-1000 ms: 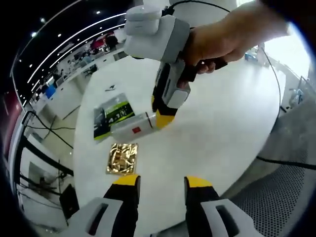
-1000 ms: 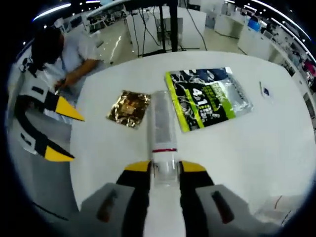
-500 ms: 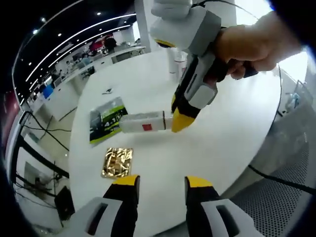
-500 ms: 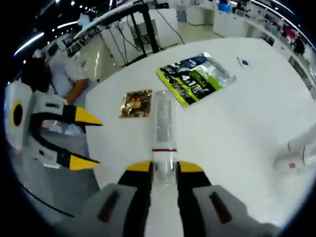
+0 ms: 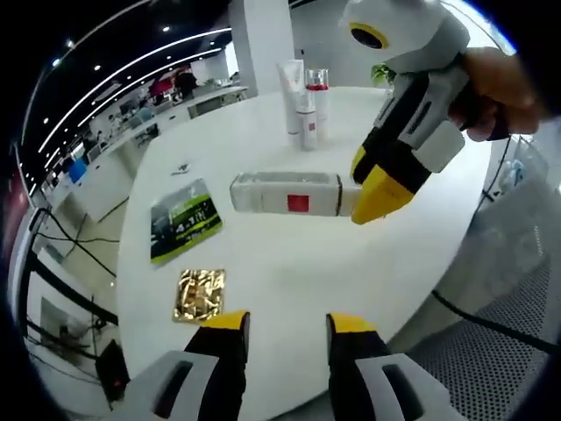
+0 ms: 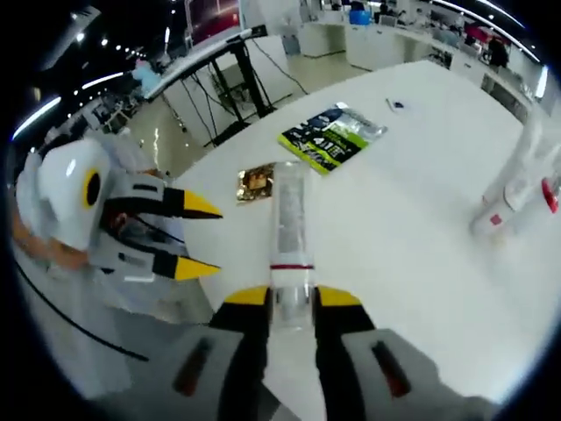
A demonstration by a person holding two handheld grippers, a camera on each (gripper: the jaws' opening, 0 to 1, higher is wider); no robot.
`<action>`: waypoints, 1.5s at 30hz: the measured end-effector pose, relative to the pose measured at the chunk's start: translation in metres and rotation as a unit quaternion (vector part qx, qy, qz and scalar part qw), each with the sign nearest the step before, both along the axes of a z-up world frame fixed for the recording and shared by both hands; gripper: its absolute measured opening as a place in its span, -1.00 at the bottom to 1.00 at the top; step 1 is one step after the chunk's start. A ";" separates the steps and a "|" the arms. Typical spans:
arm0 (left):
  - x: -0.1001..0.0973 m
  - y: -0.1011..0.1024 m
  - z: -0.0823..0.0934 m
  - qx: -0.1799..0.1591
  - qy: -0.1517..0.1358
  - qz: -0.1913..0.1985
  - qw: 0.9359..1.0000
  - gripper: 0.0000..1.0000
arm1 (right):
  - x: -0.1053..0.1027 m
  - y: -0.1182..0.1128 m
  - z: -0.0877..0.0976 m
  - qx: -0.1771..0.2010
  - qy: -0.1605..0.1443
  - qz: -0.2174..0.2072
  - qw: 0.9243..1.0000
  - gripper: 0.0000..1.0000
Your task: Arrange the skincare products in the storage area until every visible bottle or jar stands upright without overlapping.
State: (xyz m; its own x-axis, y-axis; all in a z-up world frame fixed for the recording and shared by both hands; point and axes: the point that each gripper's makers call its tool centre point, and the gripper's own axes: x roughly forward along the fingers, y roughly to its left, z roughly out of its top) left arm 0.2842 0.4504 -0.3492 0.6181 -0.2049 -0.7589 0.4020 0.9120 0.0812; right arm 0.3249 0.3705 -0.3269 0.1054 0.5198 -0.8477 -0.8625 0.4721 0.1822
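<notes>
Clear bottle (image 5: 285, 192) with a red square label lies sideways in the air above the white round surface (image 5: 289, 272), its capped end clamped between the yellow-tipped jaws of the right tongs (image 5: 372, 189), which a hand (image 5: 498, 92) holds from the right of the left gripper view. In the right gripper view the same bottle (image 6: 288, 230) runs straight forward from between the right tongs' (image 6: 291, 303) jaws, its red band just ahead of the tips.

Left tongs (image 5: 285, 326) hang released low over the near edge of the surface, jaws apart with nothing between them, well below the held bottle. In the right gripper view they (image 6: 200, 237) come in from the left, jaws parted, beside the bottle and not touching it.

Three upright skincare containers (image 5: 304, 105) stand close together at the far side of the surface; in the right gripper view they (image 6: 521, 180) appear at the right edge. A green-and-black pouch (image 5: 184, 230) and a gold foil sachet (image 5: 198, 294) lie flat on the surface, near each other.
</notes>
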 end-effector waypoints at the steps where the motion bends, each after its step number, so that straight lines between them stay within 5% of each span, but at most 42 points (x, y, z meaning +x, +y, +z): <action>1: 0.000 0.000 -0.001 0.001 0.002 -0.002 1.000 -0.28 | -0.003 -0.004 0.002 0.003 0.002 -0.004 1.000 -0.63; 11: 0.000 0.006 -0.001 0.018 0.005 0.007 1.000 -0.28 | -0.009 -0.036 0.013 0.009 -0.005 0.062 0.998 -0.63; 17: -0.002 0.018 -0.008 0.036 0.025 0.032 0.999 -0.26 | -0.014 -0.078 0.012 -0.001 -0.022 0.149 0.989 -0.63; 23: 0.003 0.025 0.000 0.050 0.003 0.043 0.998 -0.27 | -0.016 -0.109 0.010 0.008 -0.026 0.179 0.983 -0.63; 29: 0.004 0.020 0.001 0.054 -0.002 0.027 0.998 -0.26 | -0.012 -0.117 0.013 0.015 -0.023 0.143 0.989 -0.63; 37: 0.001 0.010 0.000 0.040 0.007 0.009 0.999 -0.24 | -0.015 -0.095 0.028 0.033 -0.032 0.082 0.996 -0.63; 39: 0.003 0.007 0.007 0.034 -0.011 0.007 0.999 -0.24 | -0.016 -0.090 0.029 0.032 -0.037 0.085 0.995 -0.63; 41: 0.008 0.002 0.015 0.070 -0.035 -0.037 0.996 -0.19 | -0.016 -0.089 0.031 0.022 -0.046 0.096 0.994 -0.63; 45: 0.007 -0.018 0.023 0.073 -0.044 -0.086 0.993 -0.17 | -0.016 -0.088 0.041 0.013 -0.061 0.114 0.992 -0.63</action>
State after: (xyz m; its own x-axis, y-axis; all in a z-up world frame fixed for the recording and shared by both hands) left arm 0.2916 0.4326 -0.3263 0.6493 -0.2045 -0.7325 0.5359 0.8065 0.2497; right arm 0.3088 0.2820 -0.2863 0.0828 0.5641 -0.8216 -0.9627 0.2582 0.0803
